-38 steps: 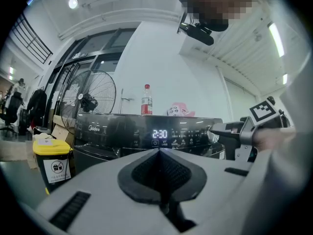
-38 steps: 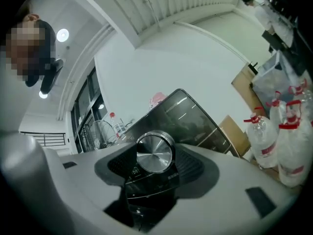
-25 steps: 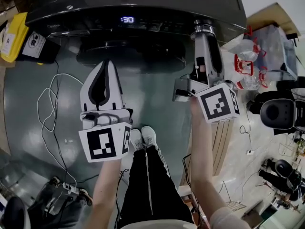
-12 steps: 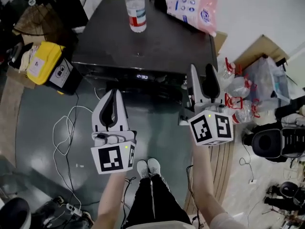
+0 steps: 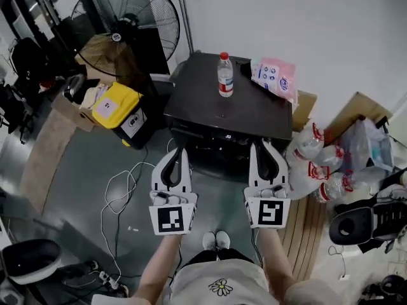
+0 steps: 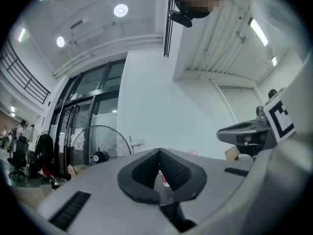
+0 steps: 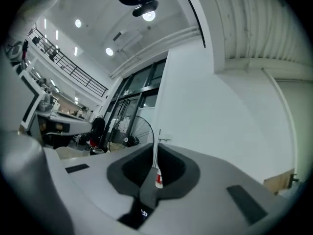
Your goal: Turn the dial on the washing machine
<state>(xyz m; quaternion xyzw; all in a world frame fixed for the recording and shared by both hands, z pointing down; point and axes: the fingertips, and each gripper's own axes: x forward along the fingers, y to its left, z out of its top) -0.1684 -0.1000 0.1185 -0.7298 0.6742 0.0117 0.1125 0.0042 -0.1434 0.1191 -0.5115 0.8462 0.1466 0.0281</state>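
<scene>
We stand back from the washing machine [image 5: 254,110], which a second ago filled the top of the head view and now sits whole at 12 o'clock, beyond both tongs. A water bottle [image 5: 224,75] stands upright on its dark lid, and a pink packet [image 5: 275,78] lies at the bottle's 2 o'clock. From here we cannot make out the dial on the front panel.

The right tongs [image 5: 266,145], which reached up to the dial at the panel's right end a second ago, are clear of the machine and level with the left tongs [image 5: 175,152]. Both point toward 12 o'clock. The right jaws, spread wide half a second ago, are closing with their tips drawn almost together and nothing between them. The left jaws stay pressed tip to tip, also empty.

New to the view are a standing fan [image 5: 124,18] at the machine's 10 o'clock, a yellow box [image 5: 117,110] at its 9 o'clock and a heap of plastic bottles [image 5: 315,161] at its 4 o'clock.
</scene>
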